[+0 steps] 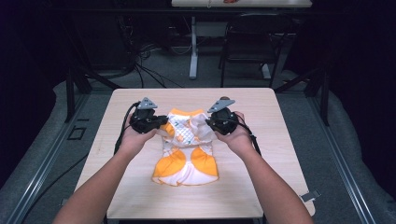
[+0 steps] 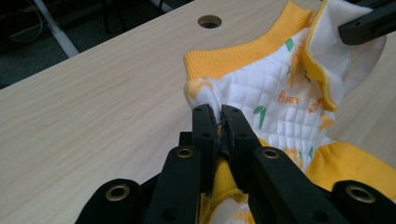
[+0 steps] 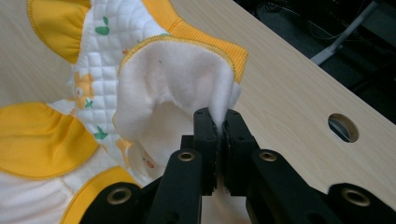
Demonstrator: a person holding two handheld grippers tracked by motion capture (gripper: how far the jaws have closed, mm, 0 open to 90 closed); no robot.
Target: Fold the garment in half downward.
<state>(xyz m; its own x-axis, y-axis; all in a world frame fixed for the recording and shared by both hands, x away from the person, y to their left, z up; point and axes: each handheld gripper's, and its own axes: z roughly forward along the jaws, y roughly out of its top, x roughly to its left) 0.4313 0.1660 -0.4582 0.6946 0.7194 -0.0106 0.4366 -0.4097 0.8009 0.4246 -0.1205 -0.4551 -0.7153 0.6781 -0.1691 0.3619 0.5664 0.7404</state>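
Note:
A small quilted garment [image 1: 187, 149] in white and orange lies on the light wooden table [image 1: 140, 186], collar end away from me. My left gripper [image 1: 163, 122] is shut on its left upper edge; in the left gripper view the jaws pinch the quilted fabric [image 2: 261, 107] at the tips [image 2: 218, 114]. My right gripper [image 1: 209, 123] is shut on the right upper edge, where the fleecy white inside [image 3: 177, 84] folds over the jaw tips [image 3: 218, 116]. Both pinched edges are lifted a little off the table. The right gripper's black jaw [image 2: 369, 23] shows at the top right of the left gripper view.
The table has a round cable hole [image 2: 209, 21] beyond the garment; it also shows in the right gripper view [image 3: 343, 127]. Behind the table stand a dark chair [image 1: 250, 42] and a white table leg [image 1: 193, 51]. Cables lie on the grey floor [image 1: 154, 70].

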